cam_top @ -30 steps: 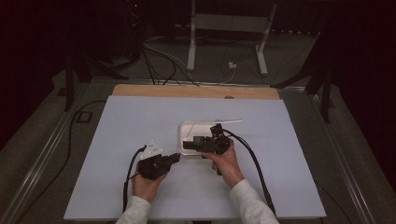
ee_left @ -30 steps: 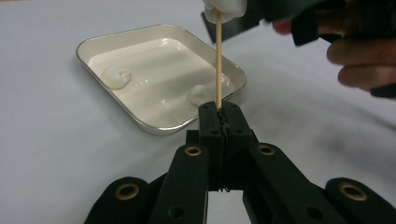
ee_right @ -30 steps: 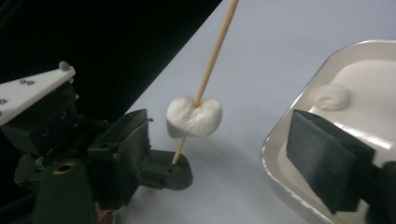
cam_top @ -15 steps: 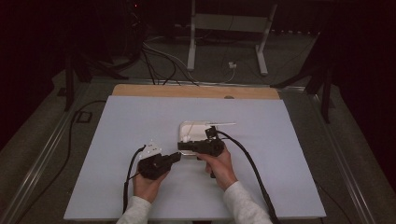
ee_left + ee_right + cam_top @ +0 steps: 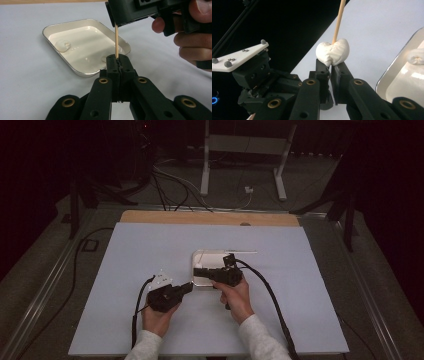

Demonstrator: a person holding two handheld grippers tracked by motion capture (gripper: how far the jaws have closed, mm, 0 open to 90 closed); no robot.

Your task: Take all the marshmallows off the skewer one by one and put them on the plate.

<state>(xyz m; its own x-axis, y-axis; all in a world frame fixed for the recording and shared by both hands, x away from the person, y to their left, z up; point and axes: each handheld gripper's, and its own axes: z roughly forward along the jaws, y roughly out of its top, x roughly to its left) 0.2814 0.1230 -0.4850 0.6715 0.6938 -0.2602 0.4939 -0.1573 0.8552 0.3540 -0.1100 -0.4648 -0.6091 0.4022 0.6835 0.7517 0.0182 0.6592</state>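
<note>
My left gripper [image 5: 117, 61] is shut on the lower end of a wooden skewer [image 5: 116, 40], which rises steeply to the right gripper's body. A white marshmallow [image 5: 333, 52] sits on that skewer [image 5: 338, 21]. My right gripper [image 5: 330, 65] pinches it; its jaws have just been closing with the marshmallow between them. In the high view the left gripper [image 5: 190, 286] and the right gripper [image 5: 196, 271] meet at the near left corner of a small white tray [image 5: 204, 255]. Another marshmallow [image 5: 62, 45] lies in the tray [image 5: 82, 72].
The tray rests on a pale sheet over the table, with a wooden strip [image 5: 210, 217] along the far edge. A thin pale stick [image 5: 242, 252] lies by the tray's far rim. Cables [image 5: 272, 295] trail from both grippers toward me. Dark stands and wires crowd the floor beyond.
Both hands stay where they were. The right gripper has tilted slightly over the tray's near corner.
</note>
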